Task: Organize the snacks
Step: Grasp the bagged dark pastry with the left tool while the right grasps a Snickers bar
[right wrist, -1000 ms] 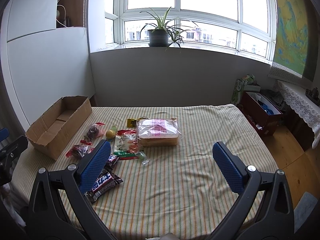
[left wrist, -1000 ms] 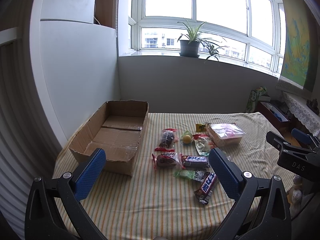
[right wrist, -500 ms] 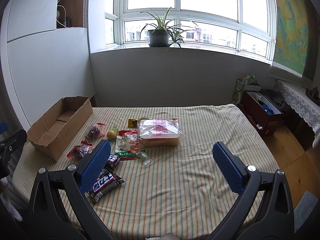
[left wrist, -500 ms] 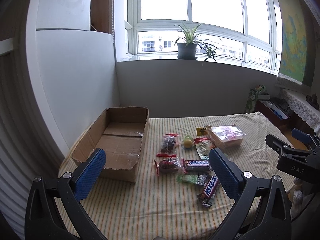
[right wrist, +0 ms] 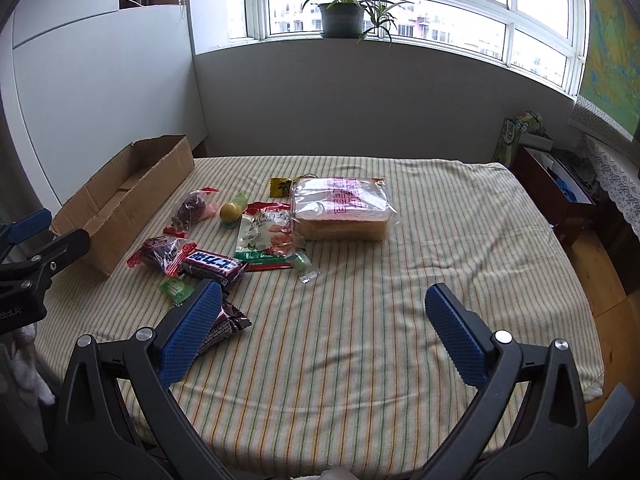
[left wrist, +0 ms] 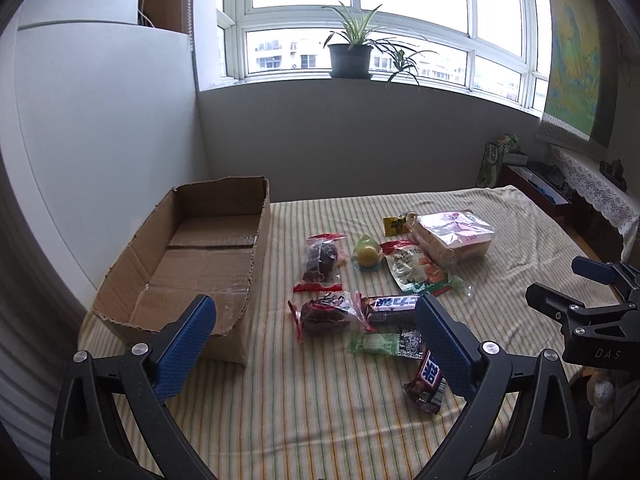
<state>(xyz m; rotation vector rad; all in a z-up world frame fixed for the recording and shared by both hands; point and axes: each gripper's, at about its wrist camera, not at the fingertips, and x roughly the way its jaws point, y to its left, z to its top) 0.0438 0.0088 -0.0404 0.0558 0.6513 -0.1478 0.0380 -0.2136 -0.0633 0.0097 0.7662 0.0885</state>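
While fingers (left wrist: 440, 340) gape, snacks (left wrist: 384, 280) lie ahead.

Window wall and room edges behind the striped tablecloth

A dark round pot with a long-leaved green plant (left wrist: 351, 54) stands on the white-framed window (left wrist: 404, 16) sill. Right of that plant hangs a blue-green map-like wall hanging (left wrist: 574, 64); below the hanging stands a white lace-edged cloth (left wrist: 596, 196), with a green patterned bag (left wrist: 496, 156) on the floor nearby.
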